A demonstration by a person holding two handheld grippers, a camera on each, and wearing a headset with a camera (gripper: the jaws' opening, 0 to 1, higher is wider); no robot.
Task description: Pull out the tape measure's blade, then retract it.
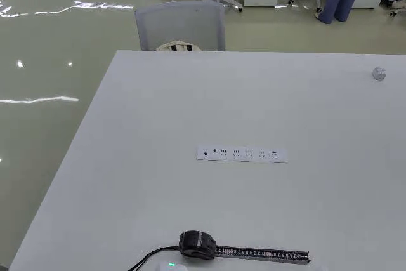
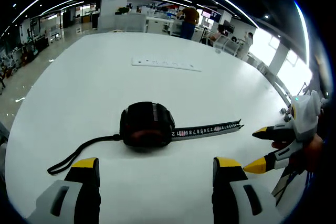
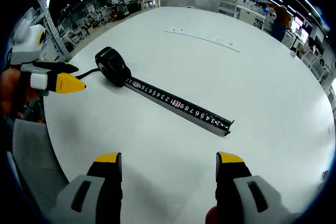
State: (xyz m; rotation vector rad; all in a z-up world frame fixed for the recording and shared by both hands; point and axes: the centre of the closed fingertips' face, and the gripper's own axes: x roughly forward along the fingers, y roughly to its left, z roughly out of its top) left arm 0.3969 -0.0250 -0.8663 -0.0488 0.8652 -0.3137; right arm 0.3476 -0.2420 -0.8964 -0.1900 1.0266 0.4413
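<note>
While the left gripper (image 2: 156, 166) is hovering spread and empty, the tape measure (image 2: 147, 124) is sitting straight ahead of it on the white table (image 2: 157, 45). Its blade (image 2: 207, 129) is lying drawn out sideways toward the right gripper (image 3: 168, 158), likewise spread and nearer the hooked tip. The right gripper view is giving the blade's numbers, while the head view is placing the tape at the table's near edge.

left tool (image 2: 156, 163): jaws wide apart, empty | right tool (image 3: 168, 157): jaws wide apart, empty
</note>
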